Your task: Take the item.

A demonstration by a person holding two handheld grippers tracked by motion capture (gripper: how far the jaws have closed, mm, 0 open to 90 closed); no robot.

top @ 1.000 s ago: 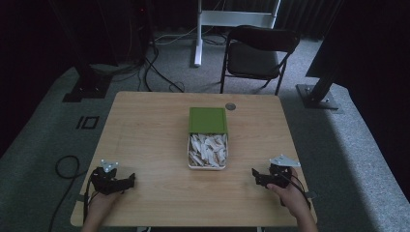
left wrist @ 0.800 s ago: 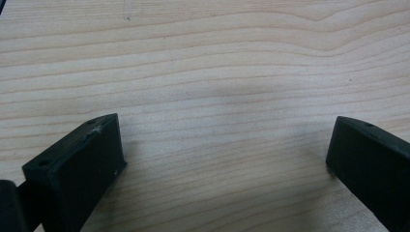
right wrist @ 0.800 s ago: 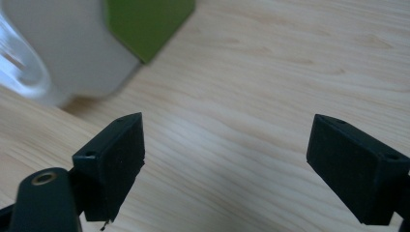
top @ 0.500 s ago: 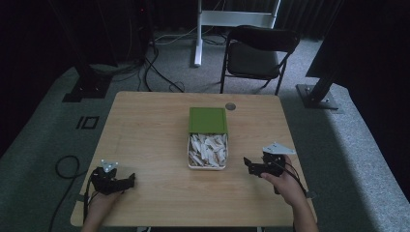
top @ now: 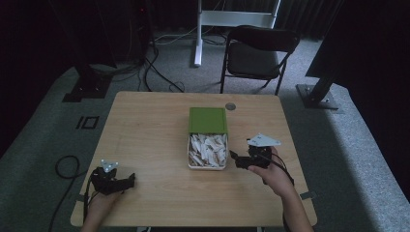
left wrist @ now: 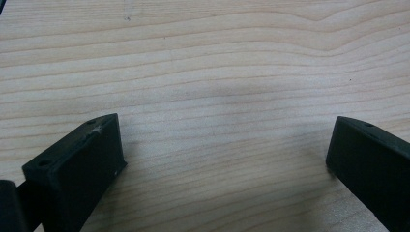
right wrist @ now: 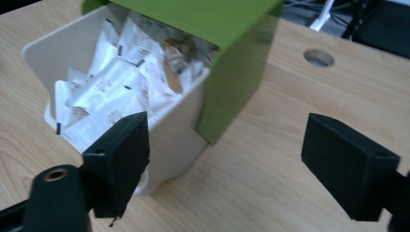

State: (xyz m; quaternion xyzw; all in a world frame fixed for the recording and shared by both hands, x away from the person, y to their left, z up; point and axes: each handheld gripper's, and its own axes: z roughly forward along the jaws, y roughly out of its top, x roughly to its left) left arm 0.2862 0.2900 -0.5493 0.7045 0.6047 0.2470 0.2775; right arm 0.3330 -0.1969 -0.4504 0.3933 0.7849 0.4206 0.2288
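The box sits at the middle of the table, its green lid slid back toward twelve o'clock so the near half lies open and shows a heap of white packets. Going left to right in the high view: the left gripper rests at about seven o'clock from the box, well apart from it, jaws spread wide over bare wood with nothing between them, as the left gripper view confirms. The right gripper hovers just beside the box's right wall, at about four o'clock from its middle, pointing toward it. Its jaws have just been closing a little, yet they stand wide apart and hold nothing; in the right gripper view one jaw fronts the white wall and the other hangs over the table beside the lid. The step in hand looks like the approach to the box. The next move probably calls for settling the jaws either over a packet or across the wall before closing.
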